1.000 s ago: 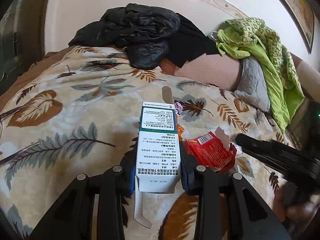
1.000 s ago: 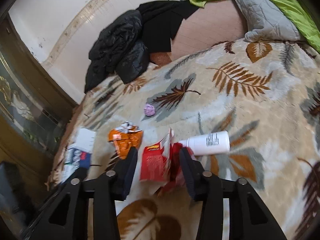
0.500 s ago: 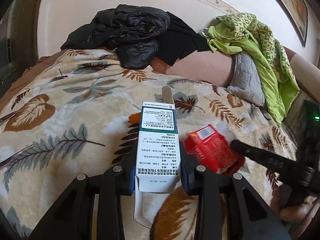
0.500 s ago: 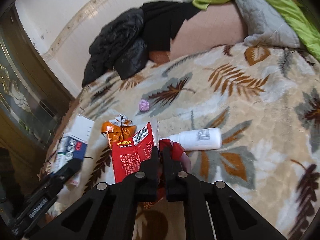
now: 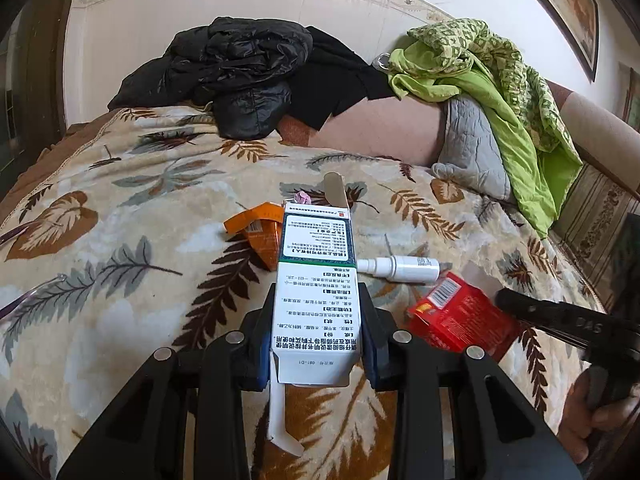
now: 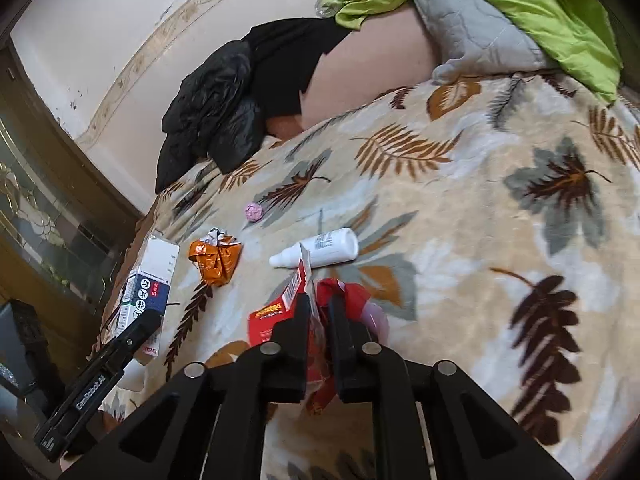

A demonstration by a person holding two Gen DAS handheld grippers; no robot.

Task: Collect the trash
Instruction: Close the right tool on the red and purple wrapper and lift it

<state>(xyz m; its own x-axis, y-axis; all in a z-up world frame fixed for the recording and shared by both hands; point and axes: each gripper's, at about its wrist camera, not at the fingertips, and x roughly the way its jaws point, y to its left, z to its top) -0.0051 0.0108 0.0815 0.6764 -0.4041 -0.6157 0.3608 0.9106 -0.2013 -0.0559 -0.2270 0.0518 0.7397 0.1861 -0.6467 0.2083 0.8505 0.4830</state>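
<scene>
My left gripper (image 5: 318, 292) is shut on a white and green medicine box (image 5: 316, 280), held upright above the leaf-patterned blanket (image 5: 120, 240). A red snack wrapper (image 6: 272, 316) is pinched between the fingers of my right gripper (image 6: 319, 300), whose jaws are opening slightly. In the left wrist view that red wrapper (image 5: 460, 320) hangs at the right gripper's tip (image 5: 504, 298). On the blanket lie a white bottle (image 6: 324, 248), a crumpled orange wrapper (image 6: 216, 260) and a small pink ball (image 6: 254, 212). The boxed left gripper (image 6: 148, 320) shows at the right wrist view's left edge.
A black jacket (image 5: 240, 76), green cloth (image 5: 500, 80) and a grey pillow (image 5: 472, 152) are piled at the far side of the bed. Thin glasses (image 5: 32, 296) lie on the blanket at the left. A hand (image 5: 592, 420) holds the right gripper.
My right gripper shut on the red wrapper and drew it off the blanket toward the near side, uncovering the white bottle. My left gripper shifted sideways with the box still in it.
</scene>
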